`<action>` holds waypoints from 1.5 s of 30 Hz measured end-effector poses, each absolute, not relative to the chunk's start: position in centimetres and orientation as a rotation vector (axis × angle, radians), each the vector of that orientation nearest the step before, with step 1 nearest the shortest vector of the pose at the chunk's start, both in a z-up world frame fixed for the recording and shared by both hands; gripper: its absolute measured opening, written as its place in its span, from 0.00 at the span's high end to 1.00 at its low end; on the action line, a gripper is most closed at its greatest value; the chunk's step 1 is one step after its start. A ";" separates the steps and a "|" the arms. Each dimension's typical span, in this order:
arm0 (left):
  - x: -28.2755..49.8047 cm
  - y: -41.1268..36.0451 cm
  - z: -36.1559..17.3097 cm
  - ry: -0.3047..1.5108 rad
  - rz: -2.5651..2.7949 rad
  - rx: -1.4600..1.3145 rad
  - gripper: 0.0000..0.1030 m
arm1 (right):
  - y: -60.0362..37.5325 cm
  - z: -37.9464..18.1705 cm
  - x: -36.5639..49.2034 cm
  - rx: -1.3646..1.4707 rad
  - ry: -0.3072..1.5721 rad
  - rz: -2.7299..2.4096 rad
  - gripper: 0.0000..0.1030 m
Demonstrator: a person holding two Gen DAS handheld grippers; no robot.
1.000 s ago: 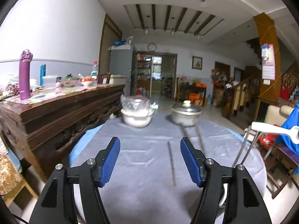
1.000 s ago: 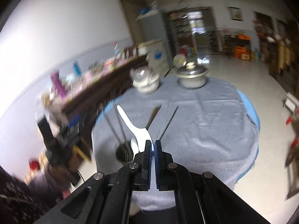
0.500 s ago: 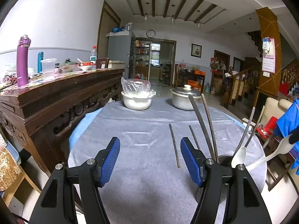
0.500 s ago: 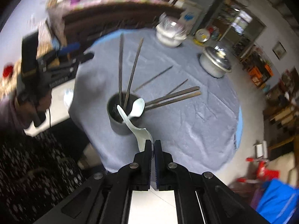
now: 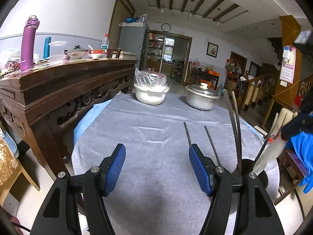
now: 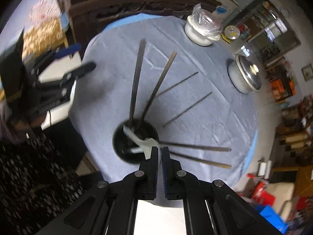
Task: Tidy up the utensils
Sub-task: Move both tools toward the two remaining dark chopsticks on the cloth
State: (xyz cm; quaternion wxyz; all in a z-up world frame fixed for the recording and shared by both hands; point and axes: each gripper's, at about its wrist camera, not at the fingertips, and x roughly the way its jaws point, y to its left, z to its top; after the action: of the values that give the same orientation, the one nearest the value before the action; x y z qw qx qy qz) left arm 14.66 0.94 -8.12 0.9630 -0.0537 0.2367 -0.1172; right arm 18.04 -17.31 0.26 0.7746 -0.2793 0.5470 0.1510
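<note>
**A:** What does the right-hand view show?

**B:** The right gripper [image 6: 159, 149] points steeply down over a dark utensil holder [image 6: 119, 146] near the edge of a round table under a grey cloth [image 6: 205, 117]. A white spoon [image 6: 145, 144] sits between its pads, bowl end pinched, handle dipping into the holder — and the jaws are just beginning to part.

**A:** What else is in the holder?

**B:** Long dark chopsticks [image 6: 137, 82] fan out from it. Two thin metal chopsticks [image 6: 187, 109] lie loose on the cloth just beyond, and another pair lies flat to the right of the holder.

**A:** And the left gripper?

**B:** The left gripper [image 5: 157, 168] hangs low over the cloth, blue pads well apart, nothing between them. The holder [image 5: 244, 164] stands just to its right, partly hidden behind the finger.

**A:** The far side?

**B:** A white bowl with a plastic bag [image 5: 150, 93] and a lidded steel pot [image 5: 201, 98] — well apart from the utensils. A carved wooden sideboard [image 5: 58, 90] runs along the left.
</note>
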 end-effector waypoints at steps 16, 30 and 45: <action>16.4 -1.0 -7.2 0.667 -0.048 0.092 0.33 | -32.9 3.5 12.3 0.293 0.713 0.129 0.45; 15.6 -1.8 -6.3 0.730 0.050 0.181 0.32 | -40.2 -2.4 8.2 0.520 0.668 -0.147 0.43; 17.6 -2.7 -7.1 0.770 0.090 0.210 0.32 | -41.5 -9.5 10.6 0.581 0.811 -0.135 0.43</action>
State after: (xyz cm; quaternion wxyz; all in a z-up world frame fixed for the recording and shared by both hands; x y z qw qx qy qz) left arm 17.58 -2.72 -7.11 0.9204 0.1022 0.3749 0.0437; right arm 10.61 -41.46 -9.50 0.8760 0.2783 0.3887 -0.0646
